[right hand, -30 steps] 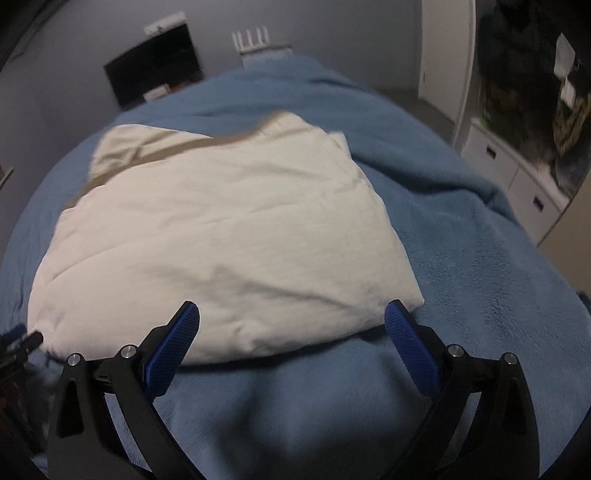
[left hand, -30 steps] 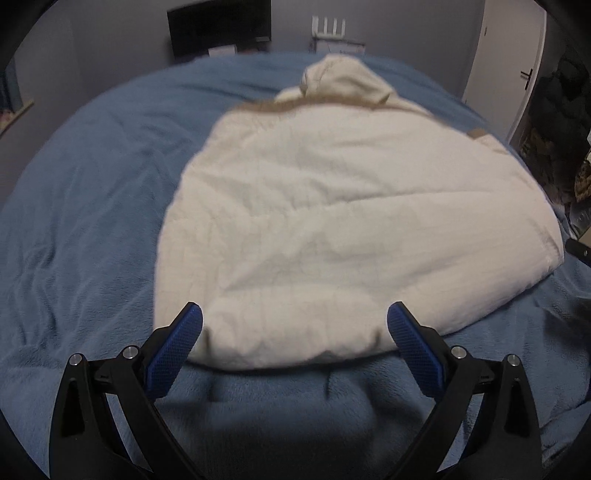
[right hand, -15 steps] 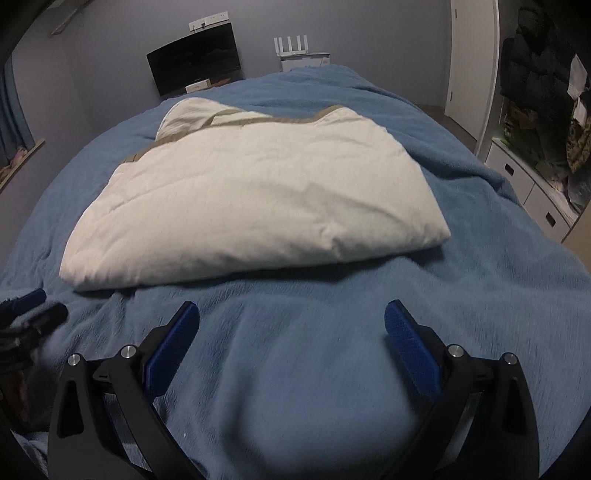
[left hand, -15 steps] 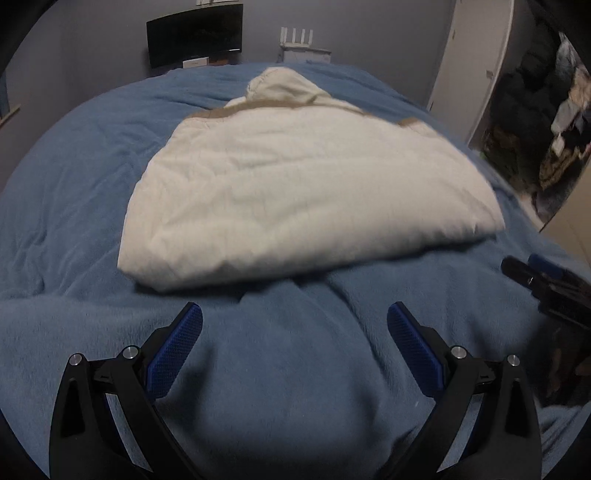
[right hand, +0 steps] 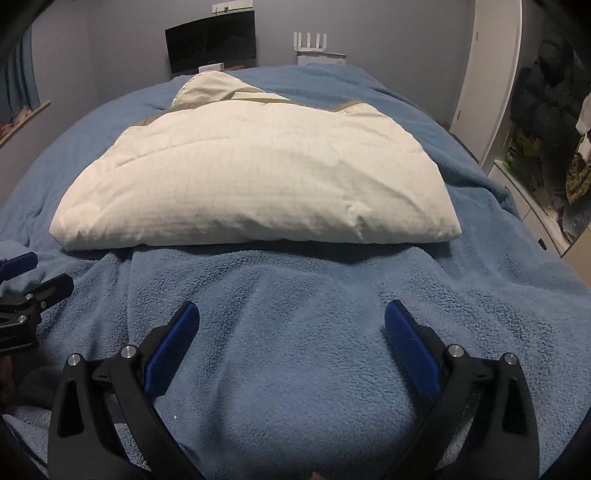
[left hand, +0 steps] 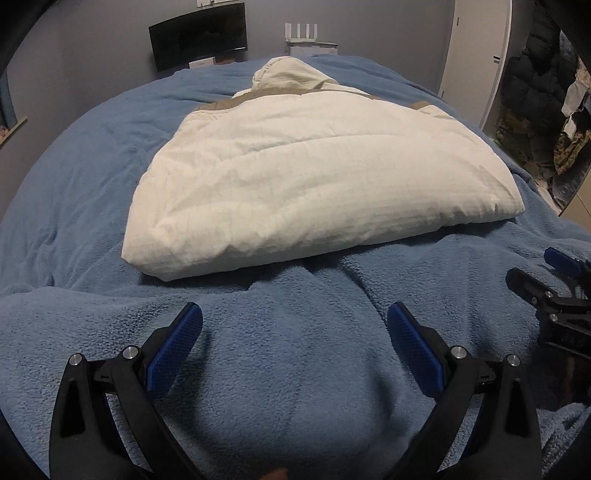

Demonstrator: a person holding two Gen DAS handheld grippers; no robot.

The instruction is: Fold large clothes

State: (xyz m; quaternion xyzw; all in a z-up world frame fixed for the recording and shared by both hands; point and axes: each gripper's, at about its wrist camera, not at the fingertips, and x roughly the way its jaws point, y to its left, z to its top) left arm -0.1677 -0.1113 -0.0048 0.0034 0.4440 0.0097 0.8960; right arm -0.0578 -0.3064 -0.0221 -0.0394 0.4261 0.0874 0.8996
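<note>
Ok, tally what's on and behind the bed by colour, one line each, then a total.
Cream: 1, the folded padded jacket.
Blue: 1, the fleece blanket under it.
Black: 1, the monitor at the wall.
White: 1, the router beside it.
Total: 4.

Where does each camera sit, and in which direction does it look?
Left wrist view: sits on the left tool, looks forward across the blue blanket at the folded cream jacket; its own open fingers show, and the right tool at the right edge.
Right wrist view: sits on the right tool, same direction; its own open fingers show, and the left tool at the left edge.
Shared: jacket, blanket, dark monitor against the far wall.
</note>
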